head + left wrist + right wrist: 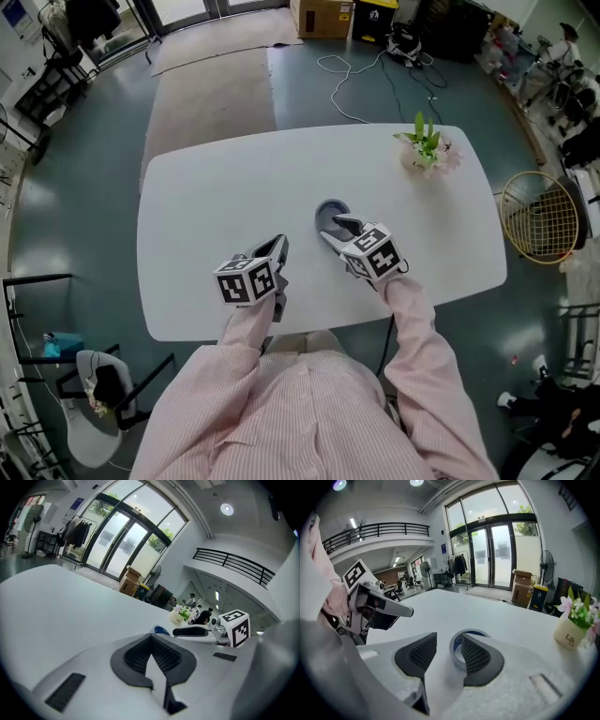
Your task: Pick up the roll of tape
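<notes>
The roll of tape (330,210), grey outside with a blue inner edge, lies flat on the white table (216,187). My right gripper (339,226) is open and down at the roll. In the right gripper view one pad (476,656) sits inside the roll's hole and the other pad (419,653) stands outside it, with the near wall of the tape roll (457,651) in the gap between them. My left gripper (278,247) hovers just left of it, shut with nothing held; its pads (136,656) meet at the tip. The left gripper view shows a sliver of the tape roll (161,630) behind the right gripper (190,632).
A small pot of flowers (425,150) stands at the table's far right; it also shows in the right gripper view (574,630). The table's near edge (309,323) is close behind both grippers. Chairs, cables and boxes lie on the floor around.
</notes>
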The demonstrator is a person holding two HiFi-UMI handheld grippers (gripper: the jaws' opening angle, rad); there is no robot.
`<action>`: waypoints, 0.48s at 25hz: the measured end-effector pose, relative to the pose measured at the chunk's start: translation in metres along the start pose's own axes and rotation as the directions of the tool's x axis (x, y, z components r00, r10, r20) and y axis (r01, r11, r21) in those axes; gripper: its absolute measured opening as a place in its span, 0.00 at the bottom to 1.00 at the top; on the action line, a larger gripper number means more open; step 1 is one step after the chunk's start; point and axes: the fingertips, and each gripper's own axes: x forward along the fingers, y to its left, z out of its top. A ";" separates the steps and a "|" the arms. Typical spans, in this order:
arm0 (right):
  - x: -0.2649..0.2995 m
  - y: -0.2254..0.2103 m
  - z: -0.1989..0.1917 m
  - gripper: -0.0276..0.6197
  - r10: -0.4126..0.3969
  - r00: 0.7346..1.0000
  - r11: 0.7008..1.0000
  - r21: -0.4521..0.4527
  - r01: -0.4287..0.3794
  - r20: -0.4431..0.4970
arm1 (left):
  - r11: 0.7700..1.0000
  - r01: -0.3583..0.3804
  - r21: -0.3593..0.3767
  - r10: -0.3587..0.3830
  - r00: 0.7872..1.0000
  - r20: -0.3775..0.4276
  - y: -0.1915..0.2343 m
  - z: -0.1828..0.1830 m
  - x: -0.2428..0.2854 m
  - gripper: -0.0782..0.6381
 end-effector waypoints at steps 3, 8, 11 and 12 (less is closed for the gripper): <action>0.014 -0.003 -0.005 0.27 0.023 0.996 0.999 -0.039 -0.026 -0.081 | 1.000 -0.004 -0.026 0.003 0.999 -0.037 0.008 -0.005 0.009 0.11; 0.031 0.000 -0.018 0.27 0.073 0.971 0.993 -0.069 -0.091 -0.227 | 0.998 -0.011 -0.065 0.006 0.997 -0.082 0.017 -0.014 0.019 0.11; 0.038 0.003 -0.025 0.27 0.090 0.944 0.989 -0.086 -0.123 -0.317 | 0.997 -0.012 -0.079 0.005 0.996 -0.094 0.022 -0.015 0.022 0.11; 0.040 0.003 -0.028 0.27 0.088 0.936 0.987 -0.094 -0.127 -0.342 | 0.996 -0.014 -0.084 0.006 0.995 -0.098 0.023 -0.015 0.023 0.11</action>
